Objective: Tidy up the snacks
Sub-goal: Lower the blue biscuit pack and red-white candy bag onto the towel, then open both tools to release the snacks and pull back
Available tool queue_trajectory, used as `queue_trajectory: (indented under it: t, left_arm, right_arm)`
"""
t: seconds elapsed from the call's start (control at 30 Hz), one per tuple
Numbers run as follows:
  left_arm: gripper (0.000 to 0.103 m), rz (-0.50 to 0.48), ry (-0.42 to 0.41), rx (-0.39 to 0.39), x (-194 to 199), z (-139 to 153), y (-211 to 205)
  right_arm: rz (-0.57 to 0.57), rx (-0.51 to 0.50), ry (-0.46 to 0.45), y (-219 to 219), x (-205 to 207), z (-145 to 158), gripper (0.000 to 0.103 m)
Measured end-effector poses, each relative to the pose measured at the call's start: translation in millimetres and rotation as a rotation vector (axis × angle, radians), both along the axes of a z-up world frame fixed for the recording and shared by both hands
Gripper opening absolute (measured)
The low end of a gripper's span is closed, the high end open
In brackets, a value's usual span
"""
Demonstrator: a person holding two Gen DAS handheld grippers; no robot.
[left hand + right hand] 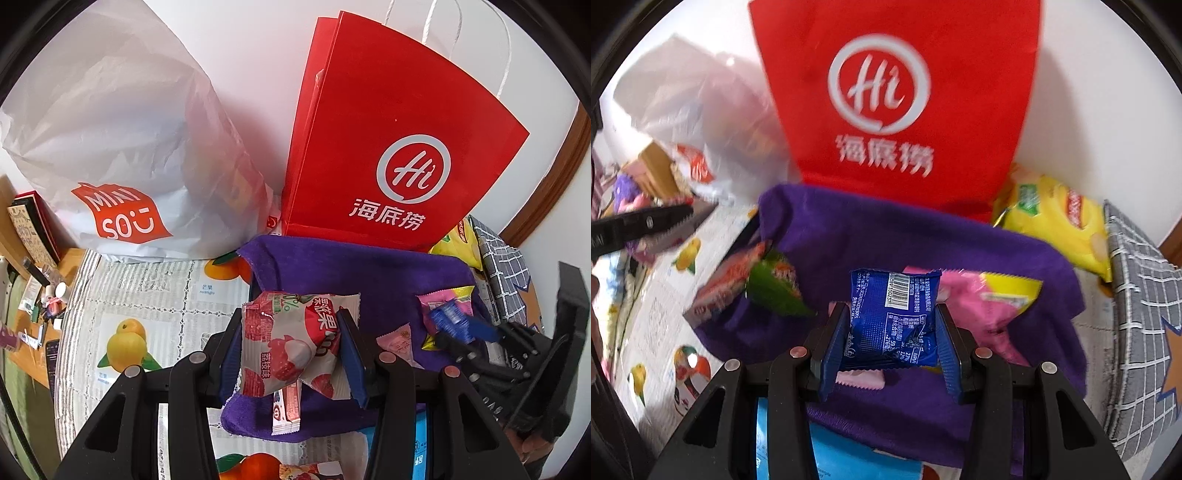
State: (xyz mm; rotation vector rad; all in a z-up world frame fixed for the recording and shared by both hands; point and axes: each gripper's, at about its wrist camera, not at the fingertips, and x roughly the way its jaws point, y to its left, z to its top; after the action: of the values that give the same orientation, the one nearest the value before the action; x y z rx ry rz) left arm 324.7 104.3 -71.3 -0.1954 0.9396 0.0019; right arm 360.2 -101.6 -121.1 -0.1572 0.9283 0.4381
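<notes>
The white plastic bag (122, 147) reads "MINISO"; the red paper bag (388, 140) reads "Hi 海底捞".

1. Left gripper (293, 354): black plastic frame, angular linkage arms with triangular cut-outs, round silver-pink pivot screws.
2. Its finger pads (352, 360): blue, ribbed.
3. Right gripper (890, 347): same black frame, four metallic pivot screws, blue ribbed pads.
4. Seen from left wrist: right gripper black, small screws, faint white lettering.
</notes>
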Motion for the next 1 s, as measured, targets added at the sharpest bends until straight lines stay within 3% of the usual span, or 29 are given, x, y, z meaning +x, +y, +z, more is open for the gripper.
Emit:
queue_trajectory:
  t: [0.23, 0.4, 0.5, 0.73, 0.87, 1.0]
  left_arm:
    - [0.045, -0.025, 0.012, 0.001, 1.9, -3.6, -7.9]
    - [0.045, -0.044, 0.043, -0.006, 7.0, -12.4, -13.6]
    - [0.045, -0.055, 0.063, -0.016, 10.3, -18.7, -16.6]
    - [0.045, -0.068, 0.097, -0.016, 16.5, -32.4, -22.3]
    - [0.045, -0.123, 0.112, -0.069, 17.4, -38.0, -32.1]
    - [0.046, -0.137, 0.121, -0.034, 17.7, -45.5, -46.1]
  right_arm:
    - [0.028, -0.068, 0.047, 9.7, 1.0, -17.4, 0.046]
    - [0.024, -0.062, 0.068, 8.7, 2.8, -19.6, 0.048]
    - [0.025, -0.054, 0.07, 9.1, 1.3, -16.6, 0.061]
    - [0.038, -0.032, -0.005, 2.0, -11.6, 11.3, 0.065]
    - [0.016, -0.015, -0.063, -9.2, -17.6, 30.1, 0.066]
    - [-0.018, 0.033, -0.092, -21.8, -18.9, 43.4, 0.066]
